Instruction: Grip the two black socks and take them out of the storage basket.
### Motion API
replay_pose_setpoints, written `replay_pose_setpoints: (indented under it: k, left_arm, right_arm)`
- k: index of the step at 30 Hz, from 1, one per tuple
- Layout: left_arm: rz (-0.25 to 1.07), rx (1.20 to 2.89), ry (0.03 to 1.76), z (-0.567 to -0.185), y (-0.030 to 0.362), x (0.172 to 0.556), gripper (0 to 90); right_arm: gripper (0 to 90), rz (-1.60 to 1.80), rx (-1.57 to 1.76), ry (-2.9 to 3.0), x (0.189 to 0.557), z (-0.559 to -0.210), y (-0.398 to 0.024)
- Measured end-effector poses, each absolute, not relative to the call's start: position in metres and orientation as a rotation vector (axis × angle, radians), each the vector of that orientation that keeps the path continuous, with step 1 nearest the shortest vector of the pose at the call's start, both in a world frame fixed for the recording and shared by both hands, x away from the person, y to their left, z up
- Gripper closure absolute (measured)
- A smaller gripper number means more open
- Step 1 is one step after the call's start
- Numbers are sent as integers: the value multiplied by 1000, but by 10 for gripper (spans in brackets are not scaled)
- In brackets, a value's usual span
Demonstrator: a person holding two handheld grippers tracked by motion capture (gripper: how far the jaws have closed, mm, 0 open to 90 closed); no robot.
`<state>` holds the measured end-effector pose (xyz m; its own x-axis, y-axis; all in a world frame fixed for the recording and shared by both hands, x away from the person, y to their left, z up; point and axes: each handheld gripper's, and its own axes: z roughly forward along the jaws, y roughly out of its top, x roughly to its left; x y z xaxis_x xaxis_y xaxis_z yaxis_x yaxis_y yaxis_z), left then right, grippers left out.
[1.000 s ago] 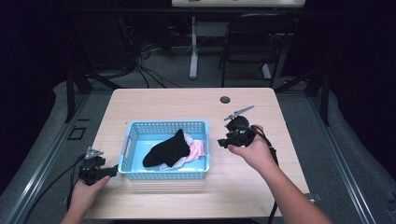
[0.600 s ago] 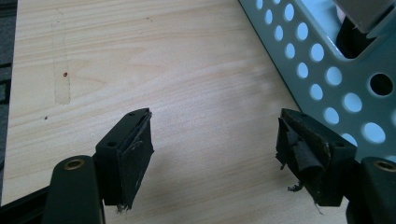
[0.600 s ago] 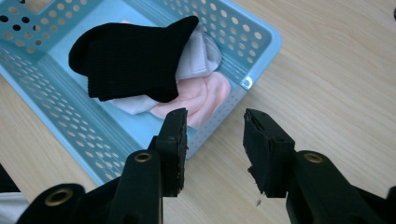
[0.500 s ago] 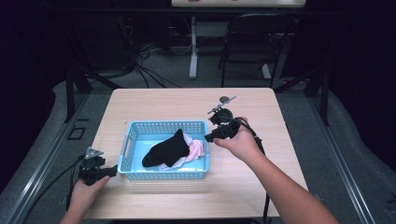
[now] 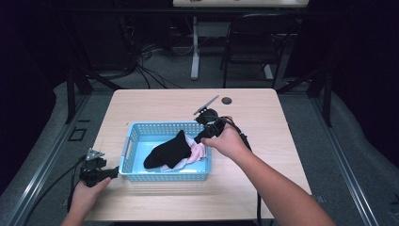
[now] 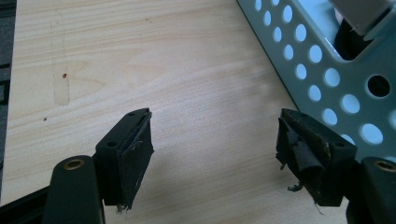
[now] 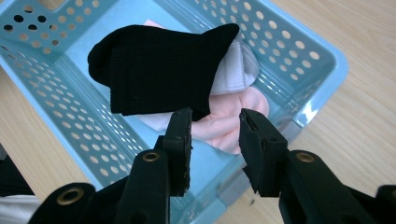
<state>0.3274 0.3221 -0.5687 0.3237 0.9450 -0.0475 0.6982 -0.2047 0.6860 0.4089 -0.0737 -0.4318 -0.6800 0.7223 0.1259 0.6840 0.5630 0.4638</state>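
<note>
Pink sock (image 7: 231,123) beneath right tongs (image 7: 215,144)

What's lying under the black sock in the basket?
Under the black sock in the blue basket lie a white sock and a pink one, each partly exposed. How far they extend beneath it, or whether more lies below, is covered.

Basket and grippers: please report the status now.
Right gripper over basket, jaws closing, nothing held. Left gripper open beside basket. Black sock lies on pink sock. Nothing in the way.
</note>
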Motion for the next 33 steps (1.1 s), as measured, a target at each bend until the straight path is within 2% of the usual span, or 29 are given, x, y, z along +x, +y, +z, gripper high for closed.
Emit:
replay_pose_setpoints:
  k: [33]
  left_arm:
    - [514,1975,1440,-568,323,328,266]
  right_arm:
    - [647,627,1316,2798,450,-477,-5]
